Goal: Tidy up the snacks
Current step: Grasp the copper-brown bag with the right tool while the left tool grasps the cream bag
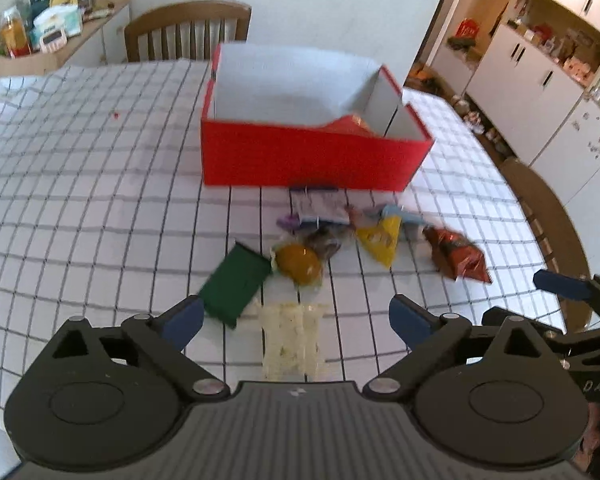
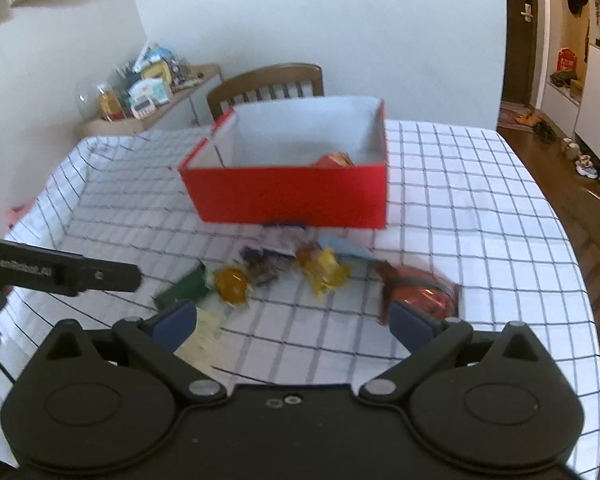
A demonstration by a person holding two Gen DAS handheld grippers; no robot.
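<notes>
A: Where were the snacks?

B: Loose on the checked tablecloth (image 1: 100, 200), in front of the red box (image 1: 312, 160). The green packet (image 1: 236, 284) lay nearest the left gripper (image 1: 296, 320), with the round yellow sweet (image 1: 298, 262) touching its corner and a pale clear packet (image 1: 290, 340) between the fingers. Further right were the yellow triangular packet (image 1: 382, 240) and the red-brown crisp bag (image 1: 458, 258).

A: And the jaws?

B: Both pairs stood wide apart, holding nothing. The right gripper (image 2: 292, 320) hung over the cloth, its right finger just in front of the red-brown crisp bag (image 2: 424, 292).

A: Anything in the box?

B: One orange-red packet (image 2: 334, 159) at its right end. A wooden chair (image 2: 266, 84) stood behind the table.
</notes>
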